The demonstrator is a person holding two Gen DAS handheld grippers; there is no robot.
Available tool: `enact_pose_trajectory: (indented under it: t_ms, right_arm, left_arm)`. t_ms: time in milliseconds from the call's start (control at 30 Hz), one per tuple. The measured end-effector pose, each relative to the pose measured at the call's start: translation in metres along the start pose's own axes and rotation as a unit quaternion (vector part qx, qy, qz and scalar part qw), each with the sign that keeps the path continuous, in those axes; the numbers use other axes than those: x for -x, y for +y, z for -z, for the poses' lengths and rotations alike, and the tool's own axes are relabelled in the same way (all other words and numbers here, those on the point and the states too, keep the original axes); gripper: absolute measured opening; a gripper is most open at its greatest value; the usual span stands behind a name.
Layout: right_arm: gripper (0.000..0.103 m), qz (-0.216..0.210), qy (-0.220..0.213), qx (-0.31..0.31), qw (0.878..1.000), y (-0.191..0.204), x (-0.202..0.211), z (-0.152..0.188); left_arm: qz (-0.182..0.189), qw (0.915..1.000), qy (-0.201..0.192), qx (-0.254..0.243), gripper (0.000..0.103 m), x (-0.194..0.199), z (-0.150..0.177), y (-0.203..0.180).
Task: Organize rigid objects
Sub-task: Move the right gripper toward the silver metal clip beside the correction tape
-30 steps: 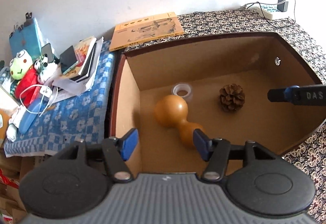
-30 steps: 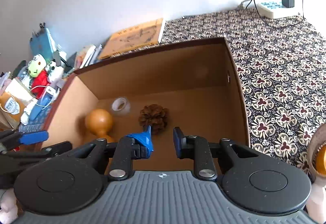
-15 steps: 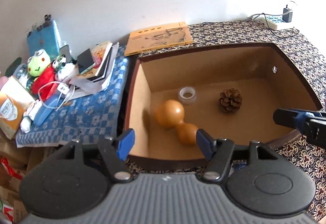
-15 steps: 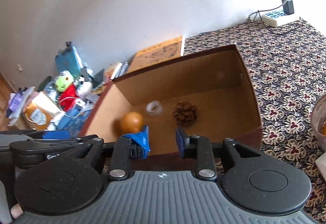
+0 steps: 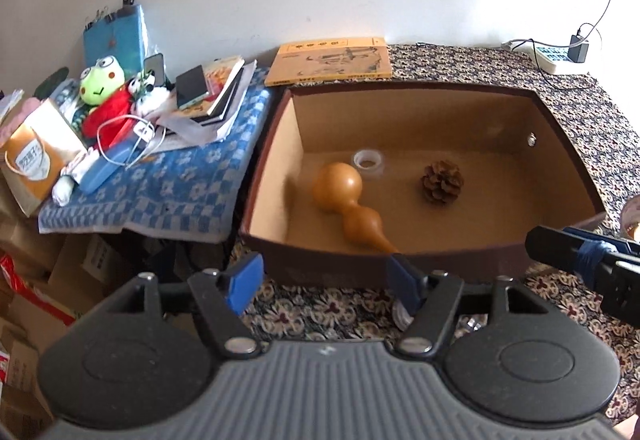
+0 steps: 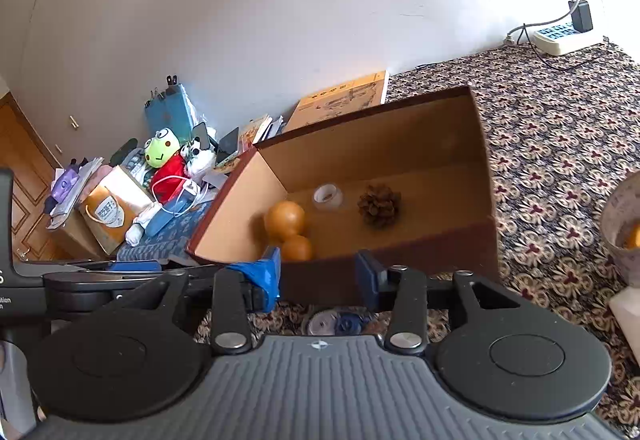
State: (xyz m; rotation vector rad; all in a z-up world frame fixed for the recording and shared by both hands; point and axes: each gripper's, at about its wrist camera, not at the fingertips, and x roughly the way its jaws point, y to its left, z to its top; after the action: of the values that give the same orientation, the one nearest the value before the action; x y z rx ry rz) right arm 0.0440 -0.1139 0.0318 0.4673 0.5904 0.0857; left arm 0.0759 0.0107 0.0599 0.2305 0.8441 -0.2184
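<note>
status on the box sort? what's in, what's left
Done: gourd, pinecone and a clear tape roll lie in the cardboard box. In hand: nothing; left claw and right claw are both open and empty. Left: a small round object sits on the patterned cloth in front of the box.

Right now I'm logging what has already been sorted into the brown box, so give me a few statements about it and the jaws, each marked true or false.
1. The gourd lies on its side inside the box. True.
2. The pine cone sits on the patterned cloth outside the box. False: it is on the box floor.
3. The left gripper holds the gourd. False: its jaws are open and empty, in front of the box.
4. A clear tape roll sits near the box's back wall. True.
5. The right gripper has open, empty jaws. True.
</note>
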Motion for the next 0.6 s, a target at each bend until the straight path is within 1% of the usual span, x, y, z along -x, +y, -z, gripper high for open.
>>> enact_pose_trajectory:
  t_ms: [100,167,333,600]
  right_arm:
    - [0.030,-0.006,0.008,-0.001,1.000,-0.006,0.007,0.007]
    - [0.032,-0.009,0.016,-0.004,1.000,-0.009,0.010,0.012]
    - [0.036,-0.003,0.036,-0.004,0.999,-0.012,0.016,0.024]
    - [0.040,-0.001,0.070,-0.011,0.997,-0.018,0.020,0.047]
  left_arm:
    - [-0.003,1.0000,0.003,0.004,0.071,0.005,0.011,-0.012]
    - [0.003,0.9999,0.009,0.006,0.071,0.007,0.019,-0.020]
    - [-0.002,0.9997,0.022,0.004,0.071,0.012,0.038,-0.039]
    - [-0.007,0.9982,0.057,0.020,0.072,0.012,0.067,-0.048]
